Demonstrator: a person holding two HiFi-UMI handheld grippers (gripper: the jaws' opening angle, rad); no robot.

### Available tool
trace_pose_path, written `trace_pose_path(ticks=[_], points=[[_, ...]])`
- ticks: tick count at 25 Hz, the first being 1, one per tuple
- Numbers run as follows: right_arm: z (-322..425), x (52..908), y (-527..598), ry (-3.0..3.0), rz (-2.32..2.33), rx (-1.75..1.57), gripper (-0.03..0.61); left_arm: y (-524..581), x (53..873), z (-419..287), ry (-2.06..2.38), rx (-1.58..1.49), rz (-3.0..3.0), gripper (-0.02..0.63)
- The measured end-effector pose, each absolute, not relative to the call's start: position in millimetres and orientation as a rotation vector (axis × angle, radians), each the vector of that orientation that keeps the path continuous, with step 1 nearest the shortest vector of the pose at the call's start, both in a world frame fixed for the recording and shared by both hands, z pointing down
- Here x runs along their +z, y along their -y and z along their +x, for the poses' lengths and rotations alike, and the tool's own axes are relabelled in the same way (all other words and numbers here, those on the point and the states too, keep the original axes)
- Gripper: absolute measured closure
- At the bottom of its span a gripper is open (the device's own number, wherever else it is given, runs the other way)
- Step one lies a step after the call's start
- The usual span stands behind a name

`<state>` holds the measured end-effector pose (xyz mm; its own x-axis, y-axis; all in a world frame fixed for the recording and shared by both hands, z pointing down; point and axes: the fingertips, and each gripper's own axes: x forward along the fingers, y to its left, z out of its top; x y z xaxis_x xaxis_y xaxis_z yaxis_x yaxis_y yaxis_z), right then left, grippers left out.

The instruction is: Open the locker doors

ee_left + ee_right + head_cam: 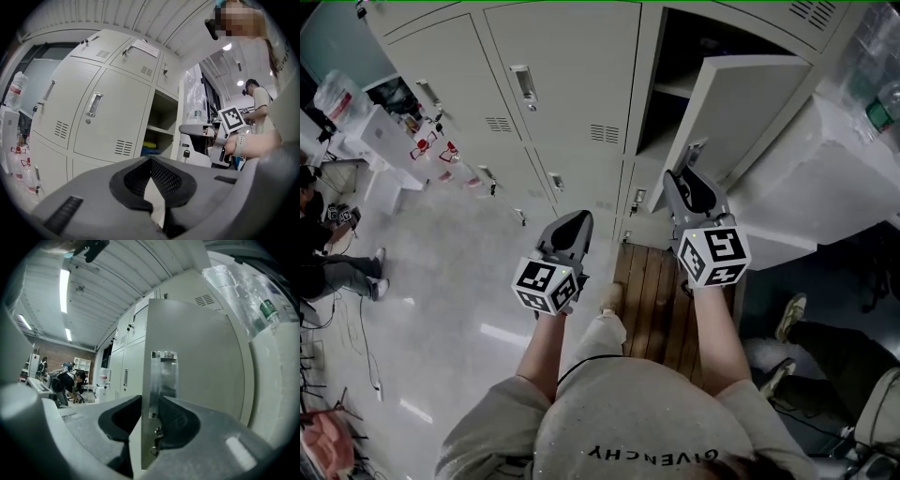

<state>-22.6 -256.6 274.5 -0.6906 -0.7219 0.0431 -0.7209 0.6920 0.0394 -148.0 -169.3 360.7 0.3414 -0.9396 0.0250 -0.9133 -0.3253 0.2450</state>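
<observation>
At the locker bank's (614, 173) right side | right gripper (150, 404) pinches half-open locker door (741, 103) beside its handle (164, 373) | left gripper (151, 161) pressed together, empty | likely next: swing it wider | neighbouring doors (567, 70) shut

Items (150, 145) inside the open locker (164, 112) are too small to identify.

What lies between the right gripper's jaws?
Between the jaws of the right gripper stands the edge of the open locker door, beside its metal handle plate; both jaws touch it, as the right gripper view shows.
</observation>
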Motion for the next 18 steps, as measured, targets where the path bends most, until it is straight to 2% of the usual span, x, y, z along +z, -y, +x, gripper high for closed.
trace_pose_path(ticks=[18], points=[[37, 275, 213, 2.868, 1.178, -0.073, 0.456, 169, 350, -110, 1.577, -0.16, 2.468, 0.615]])
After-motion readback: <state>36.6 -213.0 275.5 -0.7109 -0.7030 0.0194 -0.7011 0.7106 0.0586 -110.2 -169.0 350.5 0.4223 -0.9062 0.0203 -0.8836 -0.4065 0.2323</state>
